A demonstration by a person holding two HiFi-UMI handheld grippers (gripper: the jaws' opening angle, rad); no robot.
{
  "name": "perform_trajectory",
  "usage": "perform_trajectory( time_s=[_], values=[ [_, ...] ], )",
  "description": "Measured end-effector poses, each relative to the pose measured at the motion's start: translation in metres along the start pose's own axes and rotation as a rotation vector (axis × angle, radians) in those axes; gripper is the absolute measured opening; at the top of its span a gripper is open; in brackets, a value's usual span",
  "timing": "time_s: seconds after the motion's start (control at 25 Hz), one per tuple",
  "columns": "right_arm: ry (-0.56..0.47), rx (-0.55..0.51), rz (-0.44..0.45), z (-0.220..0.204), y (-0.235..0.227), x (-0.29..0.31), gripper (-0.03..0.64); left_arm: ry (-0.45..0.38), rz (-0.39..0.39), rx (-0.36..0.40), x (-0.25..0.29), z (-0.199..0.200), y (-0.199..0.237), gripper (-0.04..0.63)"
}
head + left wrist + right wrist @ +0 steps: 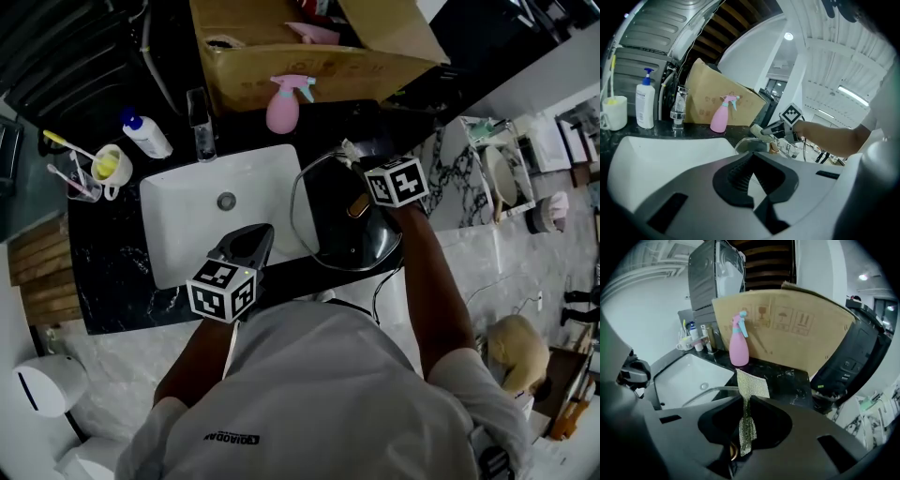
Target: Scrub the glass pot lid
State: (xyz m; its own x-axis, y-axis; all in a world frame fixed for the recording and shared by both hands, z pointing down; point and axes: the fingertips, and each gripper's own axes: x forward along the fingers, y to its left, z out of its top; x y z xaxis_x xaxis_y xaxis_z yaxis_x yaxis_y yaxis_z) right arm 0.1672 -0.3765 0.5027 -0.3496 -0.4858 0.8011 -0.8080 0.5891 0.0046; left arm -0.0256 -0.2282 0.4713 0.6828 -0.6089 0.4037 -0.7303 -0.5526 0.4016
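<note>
At the right of the white sink (187, 225), the glass pot lid (328, 239) lies tilted. Its metal rim reaches over the basin's right edge, and its gold knob (357, 204) faces up.

**Right tongs** (361, 155): positioned at the far rim of the lid. The right gripper view shows the jaws pressed together on a strip of pale mesh scouring cloth (752, 385). The free end of the cloth fans out beyond the jaw tips, and the gold knob shows just beneath the jaws.

**Left tongs** (265, 232): positioned over the near right part of the sink and pointing toward the lid's left rim. In the left gripper view the jaws are drawn almost together, with only a narrow slit between them. Nothing can be made out held in the slit, and the lid's rim appears just beyond the tips. Whether the tips touch the rim cannot be told.

**Far side of the dark marble surface** (103, 272), from left to right:
- a cup (111, 167) with a toothbrush in it
- a white pump bottle (145, 134)
- the tap (200, 122)
- a pink spray bottle (284, 108), which stands against an open cardboard box (309, 70)
</note>
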Motion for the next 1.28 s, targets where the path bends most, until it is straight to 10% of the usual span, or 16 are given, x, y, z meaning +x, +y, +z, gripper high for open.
perform_trajectory(
  time_s=[1.28],
  values=[
    [0.228,-0.22,0.086,-0.015,0.081,0.047,0.08,-0.049,0.065,-0.012,-0.042,-0.002,0.033,0.012]
  ],
)
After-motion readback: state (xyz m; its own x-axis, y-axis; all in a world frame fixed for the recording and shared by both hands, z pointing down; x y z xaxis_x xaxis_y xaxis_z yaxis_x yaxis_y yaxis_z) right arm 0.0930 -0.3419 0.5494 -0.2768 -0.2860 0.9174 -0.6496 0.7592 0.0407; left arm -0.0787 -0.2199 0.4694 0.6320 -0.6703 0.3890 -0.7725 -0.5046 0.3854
